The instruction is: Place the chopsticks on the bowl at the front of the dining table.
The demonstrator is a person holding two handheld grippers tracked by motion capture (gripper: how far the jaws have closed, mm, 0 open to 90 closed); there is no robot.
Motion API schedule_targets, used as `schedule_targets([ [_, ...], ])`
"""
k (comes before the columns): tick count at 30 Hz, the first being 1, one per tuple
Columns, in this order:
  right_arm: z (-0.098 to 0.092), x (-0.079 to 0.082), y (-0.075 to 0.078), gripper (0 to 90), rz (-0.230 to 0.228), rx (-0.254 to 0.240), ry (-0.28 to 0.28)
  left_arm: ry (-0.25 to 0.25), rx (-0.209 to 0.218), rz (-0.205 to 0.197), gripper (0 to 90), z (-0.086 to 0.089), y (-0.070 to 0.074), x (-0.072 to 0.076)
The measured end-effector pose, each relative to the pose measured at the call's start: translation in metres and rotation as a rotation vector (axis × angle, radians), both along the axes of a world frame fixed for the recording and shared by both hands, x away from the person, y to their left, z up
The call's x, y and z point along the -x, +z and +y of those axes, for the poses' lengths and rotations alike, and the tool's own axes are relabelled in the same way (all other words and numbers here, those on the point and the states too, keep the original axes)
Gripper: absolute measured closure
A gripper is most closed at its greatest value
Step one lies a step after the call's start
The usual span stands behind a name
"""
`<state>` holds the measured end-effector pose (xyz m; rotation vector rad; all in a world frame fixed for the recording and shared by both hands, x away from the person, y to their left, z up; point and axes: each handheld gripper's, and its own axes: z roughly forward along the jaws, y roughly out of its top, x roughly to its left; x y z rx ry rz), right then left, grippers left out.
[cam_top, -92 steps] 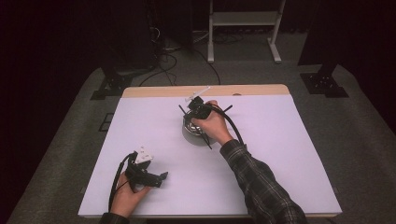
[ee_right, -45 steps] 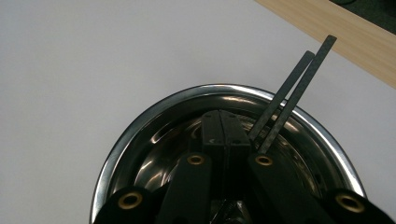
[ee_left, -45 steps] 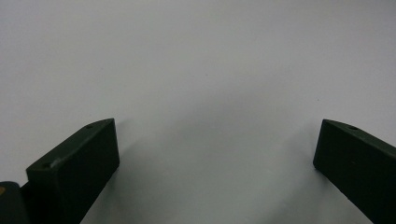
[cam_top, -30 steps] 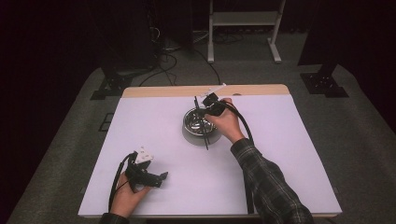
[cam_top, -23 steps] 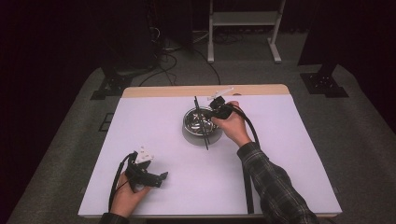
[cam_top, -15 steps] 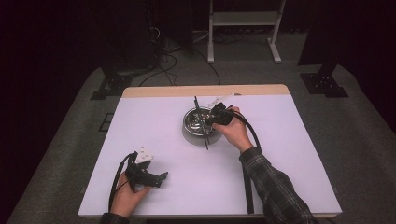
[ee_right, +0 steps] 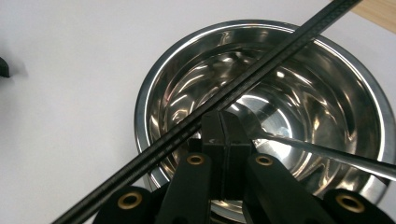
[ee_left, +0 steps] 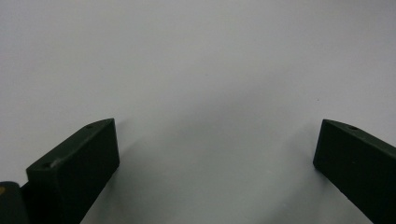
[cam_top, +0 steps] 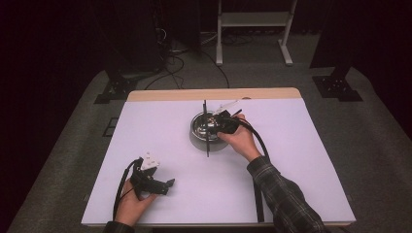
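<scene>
Here, a long thin black rod point(ee_right: 243, 86) with a fine ribbed surface is clamped between the fully closed fingers of the right gripper point(ee_right: 225, 122), at about mid-length, and lies slantwise across the rim of a polished round steel bowl point(ee_right: 154, 88), just beyond the fingertips. A slim metal utensil handle point(ee_right: 327, 154) is seen inside the bowl, just to the right of the fingers. The rod is judged light and stiff, but slippery and prone to pivot in a narrow grip; a hold near its middle, as shown, is best kept. The bowl is judged light, smooth and easily slid. The left gripper point(ee_left: 215, 154) rests with fingers wide apart, nothing between them, over the bare white tabletop point(ee_left: 201, 60).
</scene>
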<state>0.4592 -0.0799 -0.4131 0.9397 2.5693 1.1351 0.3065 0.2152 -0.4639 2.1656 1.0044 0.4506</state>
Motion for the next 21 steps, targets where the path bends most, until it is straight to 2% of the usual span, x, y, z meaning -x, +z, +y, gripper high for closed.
schedule_targets([
  [12, -0.001, 0.004, 0.002, 89.7, -0.010, 0.001, 0.009, 0.000, 0.000, 0.000, 0.0, 0.000, 0.000, 0.000],
  [19, -0.006, 0.024, 0.010, 89.4, -0.034, 0.005, 0.049, 0.000, -0.001, 0.000, 0.0, 0.000, 0.000, 0.000],
  [21, -0.008, 0.036, 0.013, 89.3, -0.035, 0.004, 0.075, -0.002, -0.004, -0.002, 0.0, 0.000, 0.000, 0.000],
])
